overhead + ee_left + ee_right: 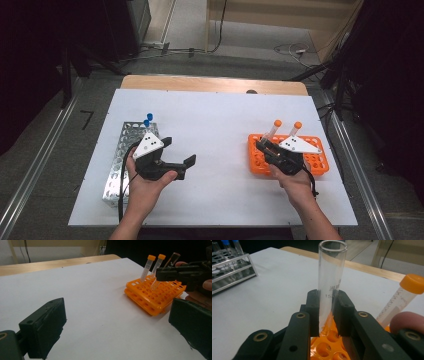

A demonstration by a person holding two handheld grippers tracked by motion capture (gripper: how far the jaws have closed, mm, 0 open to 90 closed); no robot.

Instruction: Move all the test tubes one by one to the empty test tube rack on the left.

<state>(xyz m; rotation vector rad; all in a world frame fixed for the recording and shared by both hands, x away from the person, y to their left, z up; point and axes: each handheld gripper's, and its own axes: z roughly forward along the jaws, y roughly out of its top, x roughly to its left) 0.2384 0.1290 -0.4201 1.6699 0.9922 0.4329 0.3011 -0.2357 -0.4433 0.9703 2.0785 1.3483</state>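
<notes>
Glass tube stands clamped between right gripper jaws above orange rack.

Clear uncapped glass tube, upright above orange rack

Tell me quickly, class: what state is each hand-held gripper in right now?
Left hand-held gripper: open, holding nothing.
Right hand-held gripper: closed on an uncapped clear glass tube over the orange rack.
</notes>
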